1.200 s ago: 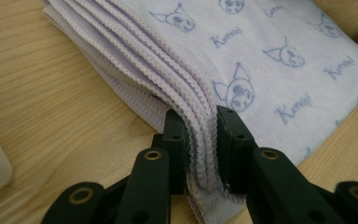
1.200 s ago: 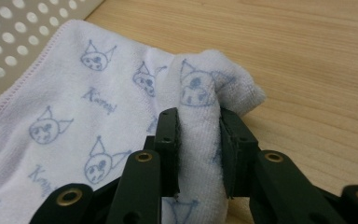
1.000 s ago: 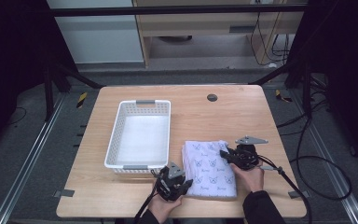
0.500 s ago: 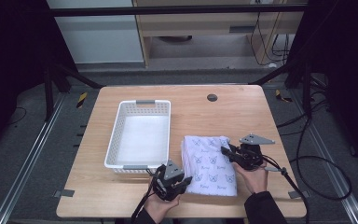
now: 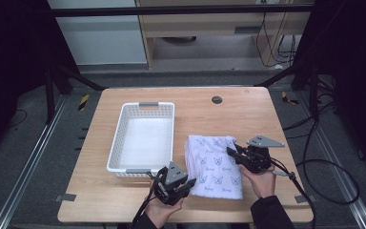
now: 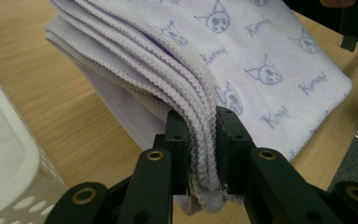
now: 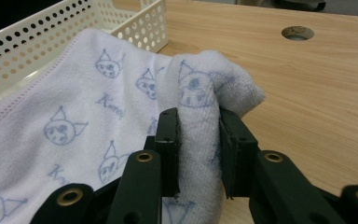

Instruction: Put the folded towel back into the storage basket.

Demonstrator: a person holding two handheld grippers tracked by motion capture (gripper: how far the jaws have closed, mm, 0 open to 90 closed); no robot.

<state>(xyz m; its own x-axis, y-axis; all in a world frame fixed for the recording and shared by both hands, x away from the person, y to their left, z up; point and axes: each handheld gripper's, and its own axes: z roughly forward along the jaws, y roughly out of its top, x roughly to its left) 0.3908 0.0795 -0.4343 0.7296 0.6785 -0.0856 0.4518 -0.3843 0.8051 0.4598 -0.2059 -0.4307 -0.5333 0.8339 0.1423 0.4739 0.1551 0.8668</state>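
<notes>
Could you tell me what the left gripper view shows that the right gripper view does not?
Left gripper view alone: the towel's stacked, scalloped layer edges pinched between the left tongs. Right gripper view alone: the table's round hole and a bunched fold of towel clamped in the right tongs. Both share the cat-print towel, the white perforated basket and the wooden table.

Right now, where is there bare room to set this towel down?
The white basket is empty inside. Bare wood lies beyond the towel, around the table hole, and right of the right claw. The near edge is crowded: both the left claw and the right one grip the towel.
</notes>
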